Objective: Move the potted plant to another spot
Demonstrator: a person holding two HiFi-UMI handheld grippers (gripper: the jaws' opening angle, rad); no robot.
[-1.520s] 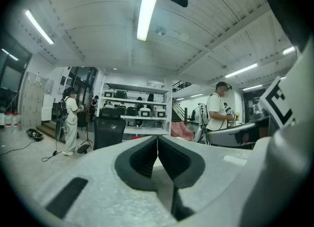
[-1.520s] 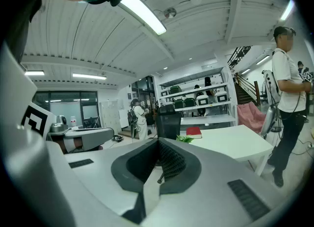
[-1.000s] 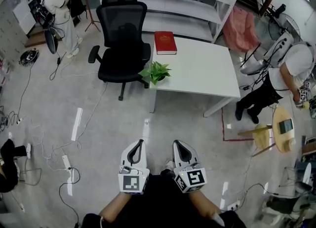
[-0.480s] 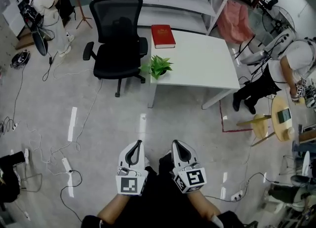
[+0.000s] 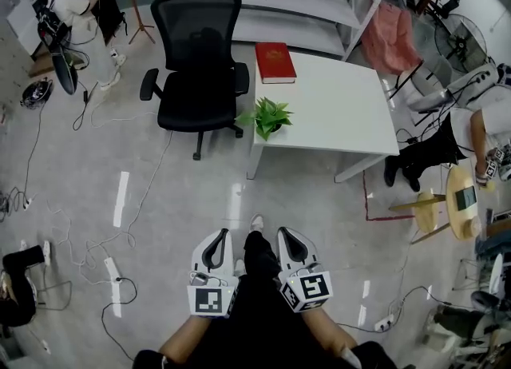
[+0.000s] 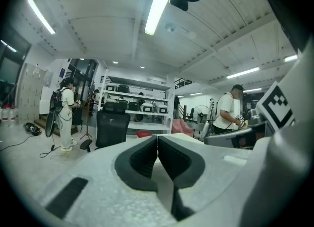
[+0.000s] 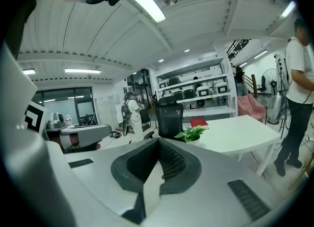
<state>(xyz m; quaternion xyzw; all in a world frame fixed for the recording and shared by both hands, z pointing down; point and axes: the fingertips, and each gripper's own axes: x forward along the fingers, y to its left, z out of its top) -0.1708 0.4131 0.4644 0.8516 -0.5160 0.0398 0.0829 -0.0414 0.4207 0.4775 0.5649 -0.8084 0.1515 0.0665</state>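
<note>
- Far ahead across the grey floor, the small green leafy potted plant (image 5: 271,116) is seen standing upright at the near left corner of the white rectangular table (image 5: 339,116), well apart from both grippers.
- Just beside that corner the black mesh office chair (image 5: 196,64) is parked, and the red hardback book (image 5: 275,62) is laid at the table's far left corner, beyond the plant.
- Low in the head view, the left gripper (image 5: 219,236) and the right gripper (image 5: 287,236) are held side by side, pointed forward, with the person's dark-trousered leg (image 5: 257,251) between them.
- Left gripper (image 6: 157,140): its dark pads are pressed together, with nothing caught between them.
- Right gripper (image 7: 158,142): its pads are likewise closed tip to tip on nothing.
- From the fingers, the plant is placed straight ahead and a shade to the right; in the right gripper view it (image 7: 192,133) is caught just right of the closed tips, while in the left gripper view it cannot be found.
- The right gripper is therefore judged slightly the nearer and better lined up.
- The plant's long axis is vertical, pale pot below and leaves spreading above, so a level approach to the pot under the foliage is called for, and the jaws must first be opened.
</note>
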